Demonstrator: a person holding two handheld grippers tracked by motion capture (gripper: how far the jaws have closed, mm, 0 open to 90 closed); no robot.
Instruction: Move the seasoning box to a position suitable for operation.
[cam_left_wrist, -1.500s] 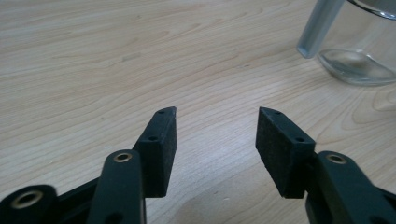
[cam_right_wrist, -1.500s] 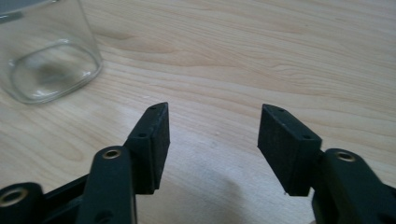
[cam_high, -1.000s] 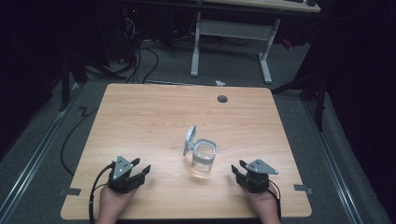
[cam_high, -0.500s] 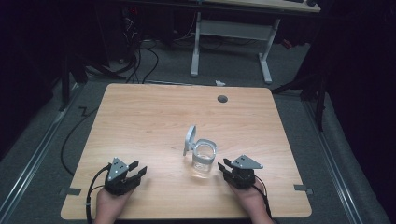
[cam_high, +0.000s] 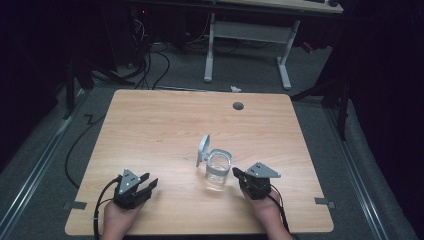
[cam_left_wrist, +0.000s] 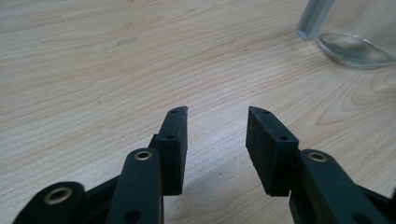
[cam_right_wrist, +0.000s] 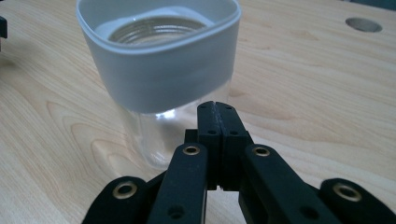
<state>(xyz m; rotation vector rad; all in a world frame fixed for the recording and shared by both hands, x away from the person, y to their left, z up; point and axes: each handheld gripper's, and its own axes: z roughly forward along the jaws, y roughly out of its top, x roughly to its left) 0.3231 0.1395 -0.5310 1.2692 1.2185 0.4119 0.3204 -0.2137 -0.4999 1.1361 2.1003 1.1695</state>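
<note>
- A clear glass jar (cam_high: 218, 171) with a grey collar and a flipped-up lid (cam_high: 202, 148) is seen standing upright near the middle of the counter (cam_high: 150, 125).
- The right tool (cam_high: 236, 174) is held just beside the jar's right side, its jaws pressed together on nothing; contact with the glass cannot be told.
- The left tool (cam_high: 148, 182) is kept well apart from the jar, low over the counter, its jaws spread apart and empty.
- A tipped or skidding jar is judged the main risk: a push from closed jaws high on the wall could topple it, since no support is given from the other side.
- The raised lid could be knocked if approached carelessly.
</note>
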